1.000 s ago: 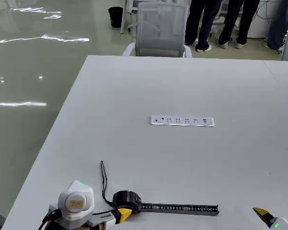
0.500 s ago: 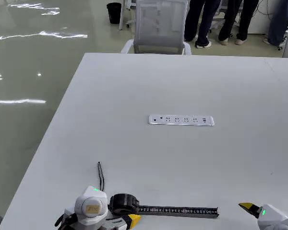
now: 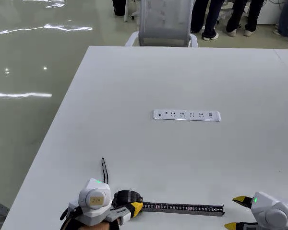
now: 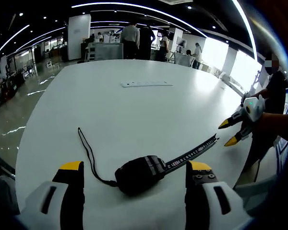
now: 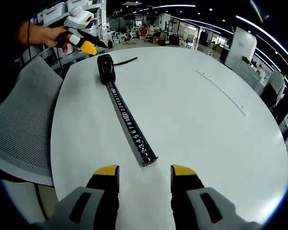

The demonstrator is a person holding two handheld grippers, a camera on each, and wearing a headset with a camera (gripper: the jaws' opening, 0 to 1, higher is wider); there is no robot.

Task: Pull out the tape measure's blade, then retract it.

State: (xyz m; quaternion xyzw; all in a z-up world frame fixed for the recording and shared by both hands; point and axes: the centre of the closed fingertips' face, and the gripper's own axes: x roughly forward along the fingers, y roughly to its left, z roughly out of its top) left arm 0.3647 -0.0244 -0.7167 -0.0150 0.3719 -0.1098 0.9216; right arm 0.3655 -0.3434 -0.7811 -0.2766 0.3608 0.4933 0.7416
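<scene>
The black tape measure (image 3: 127,197) lies near the table's front edge, its blade (image 3: 182,208) pulled out flat to the right. A black wrist cord (image 3: 104,167) trails from the case. My left gripper (image 3: 126,207) is open right at the case; in the left gripper view the tape measure (image 4: 139,173) sits between and just ahead of the yellow fingertips (image 4: 71,166). My right gripper (image 3: 235,212) is open a little past the blade's hooked end. In the right gripper view that blade (image 5: 129,125) ends just in front of the spread fingertips (image 5: 107,170), apart from them.
A white power strip (image 3: 186,115) lies flat mid-table. The white table (image 3: 149,81) ends close to the grippers at the front and left. A grey mesh chair (image 3: 165,21) stands at the far edge, with people standing behind it.
My right gripper has come in from the right edge toward the blade's end, with both tips now in sight. The left gripper has shifted slightly right toward the case. The tape has not moved.
</scene>
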